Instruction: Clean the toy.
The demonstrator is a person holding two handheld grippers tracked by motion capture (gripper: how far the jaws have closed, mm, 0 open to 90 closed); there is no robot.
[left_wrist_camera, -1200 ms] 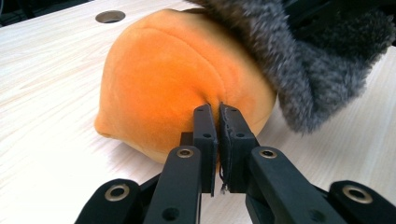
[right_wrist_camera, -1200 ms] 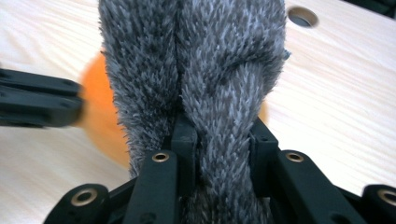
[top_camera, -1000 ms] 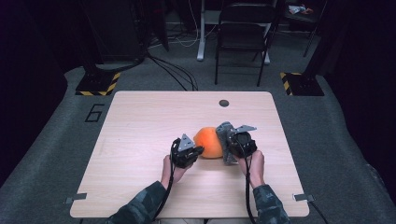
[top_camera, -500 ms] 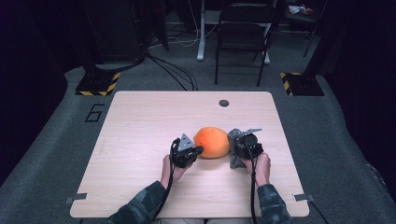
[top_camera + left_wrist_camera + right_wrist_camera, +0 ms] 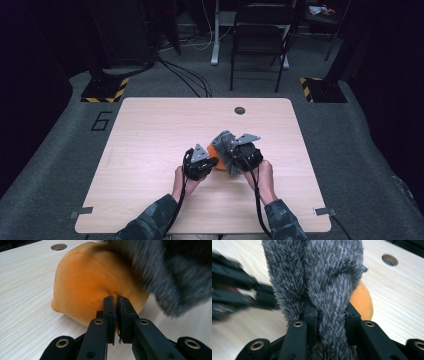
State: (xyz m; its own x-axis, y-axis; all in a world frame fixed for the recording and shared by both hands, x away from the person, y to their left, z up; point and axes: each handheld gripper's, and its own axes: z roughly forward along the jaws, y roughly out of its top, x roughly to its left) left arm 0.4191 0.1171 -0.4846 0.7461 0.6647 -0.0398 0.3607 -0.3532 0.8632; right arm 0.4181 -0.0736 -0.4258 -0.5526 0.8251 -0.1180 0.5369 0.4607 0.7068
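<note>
Two-handed handling of an orange plush (image 5: 92, 287) with a grey furry cover (image 5: 317, 282), at the middle of the table (image 5: 150, 130). The left tool (image 5: 212, 162) has its jaws pressed together on a small fold of the orange fabric, low on the plush's near side; this pinch appears to anchor the plush against the table so that it cannot slide or lift while the other hand works. The right tool (image 5: 329, 312) pinches a thick bunch of grey fur between its jaws, which therefore stand somewhat apart around the pile. The fur rises above and partly over the orange body, hiding most of it in the high view, where a sliver of orange (image 5: 214, 150) shows between the two tools. The grip on a gathered ridge, rather than on an edge, suggests the cover is being drawn across the plush, though whether on or off cannot be told. The plush rests on the table, near its middle and well short of the cable hole (image 5: 240, 110).
</note>
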